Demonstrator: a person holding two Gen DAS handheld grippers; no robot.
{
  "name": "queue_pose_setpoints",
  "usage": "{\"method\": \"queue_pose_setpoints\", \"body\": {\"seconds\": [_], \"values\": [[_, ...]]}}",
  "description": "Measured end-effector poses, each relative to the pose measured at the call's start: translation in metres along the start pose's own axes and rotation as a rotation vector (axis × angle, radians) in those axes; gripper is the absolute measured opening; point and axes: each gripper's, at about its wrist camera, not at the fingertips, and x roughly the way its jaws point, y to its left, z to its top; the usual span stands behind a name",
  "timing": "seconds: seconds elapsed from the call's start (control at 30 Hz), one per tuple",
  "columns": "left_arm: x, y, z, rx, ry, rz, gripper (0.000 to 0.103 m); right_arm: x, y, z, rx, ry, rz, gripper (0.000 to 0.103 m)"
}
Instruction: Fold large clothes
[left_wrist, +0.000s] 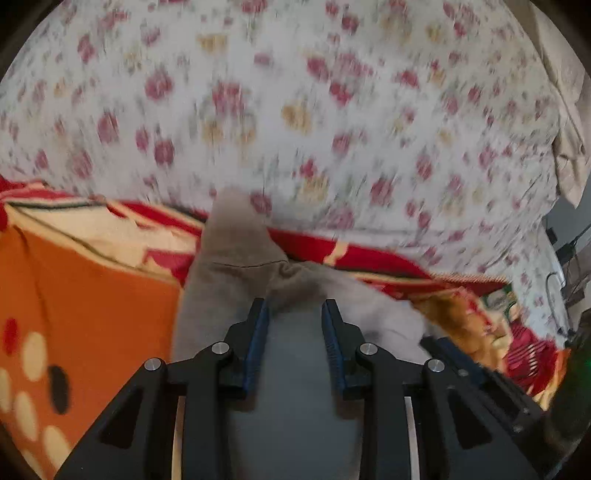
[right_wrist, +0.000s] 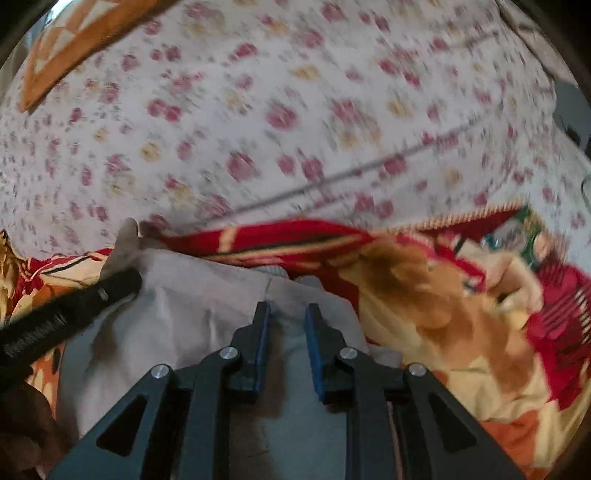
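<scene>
A grey garment lies bunched on a red and orange patterned blanket. My left gripper is open, its jaws apart with grey cloth lying between and under them. In the right wrist view the same grey garment spreads below my right gripper, which is open with a narrower gap over the cloth. The left gripper's black finger reaches in from the left and rests on the garment. Both views are blurred by motion.
A white floral bedsheet covers the bed beyond the blanket, also in the right wrist view. The blanket is rumpled to the right. A beige cloth and cables sit at the far right edge.
</scene>
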Motion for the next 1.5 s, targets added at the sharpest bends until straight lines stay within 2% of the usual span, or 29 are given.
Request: {"method": "queue_pose_setpoints", "body": {"seconds": [0.3, 0.83, 0.9, 0.93, 0.97, 1.03, 1.13, 1.17, 1.33, 1.43, 1.5], "values": [[0.005, -0.005, -0.015, 0.005, -0.088, 0.038, 0.024, 0.005, 0.002, 0.002, -0.024, 0.0, -0.023, 0.019], [0.008, -0.007, -0.008, 0.023, -0.068, 0.053, 0.024, 0.004, -0.005, 0.001, 0.027, -0.027, 0.026, 0.022], [0.0, -0.007, -0.002, 0.032, -0.031, 0.037, 0.024, -0.008, -0.006, 0.002, 0.049, -0.05, 0.026, 0.026], [-0.009, -0.007, 0.001, 0.034, -0.022, 0.024, 0.024, -0.018, -0.008, 0.001, 0.066, -0.075, 0.032, 0.033], [-0.022, -0.005, 0.002, 0.038, -0.031, 0.013, 0.025, -0.029, -0.008, 0.001, 0.074, -0.088, 0.039, 0.038], [-0.059, 0.0, -0.002, 0.057, -0.079, -0.014, 0.026, -0.057, -0.006, -0.002, 0.06, -0.129, 0.042, 0.042], [-0.097, 0.011, -0.024, 0.112, -0.113, -0.023, 0.039, -0.097, -0.002, -0.014, 0.016, -0.186, 0.002, 0.058], [-0.108, 0.019, -0.037, 0.127, -0.108, -0.022, 0.04, -0.104, -0.002, -0.016, 0.009, -0.192, -0.005, 0.06], [-0.107, 0.044, -0.077, 0.115, -0.019, -0.057, 0.04, -0.138, -0.008, -0.058, -0.01, -0.188, -0.052, 0.06], [-0.1, 0.048, -0.086, 0.059, 0.025, -0.139, 0.041, -0.147, -0.006, -0.081, -0.07, -0.178, -0.071, 0.062], [-0.097, 0.049, -0.089, 0.059, 0.045, -0.173, 0.044, -0.155, -0.012, -0.093, -0.091, -0.172, -0.032, 0.066]]}}
